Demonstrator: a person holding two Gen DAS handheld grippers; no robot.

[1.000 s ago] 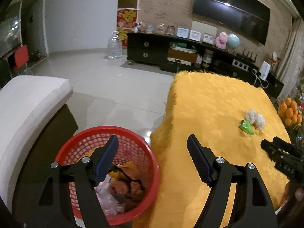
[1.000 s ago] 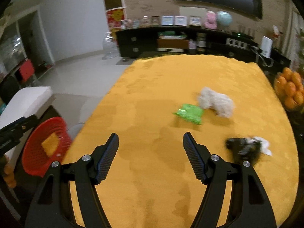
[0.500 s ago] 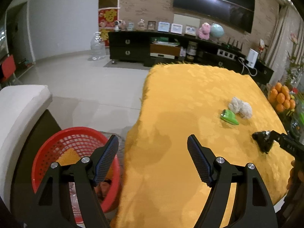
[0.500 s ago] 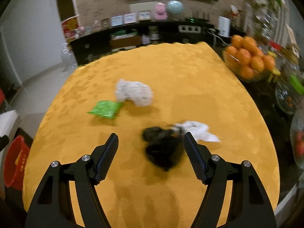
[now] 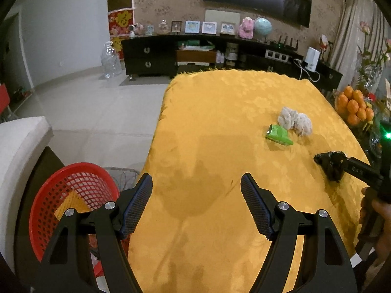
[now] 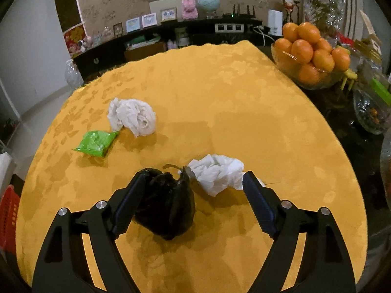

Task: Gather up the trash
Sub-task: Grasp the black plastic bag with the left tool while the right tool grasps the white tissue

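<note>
Now the right gripper [image 6: 191, 196], jaws just widened, straddles the upright black bag [image 6: 168, 210] ungripped; the left gripper [image 5: 196, 204] gapes empty.

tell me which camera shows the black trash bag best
The right wrist view: the black bag lies close and whole between the right gripper's open jaws. The left wrist view shows it small, far right, partly hidden behind that gripper.

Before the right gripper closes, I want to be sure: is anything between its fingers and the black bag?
Nothing visible is. The black bag already lies between the open fingers of the right gripper, with a crumpled white tissue beside it.
</note>
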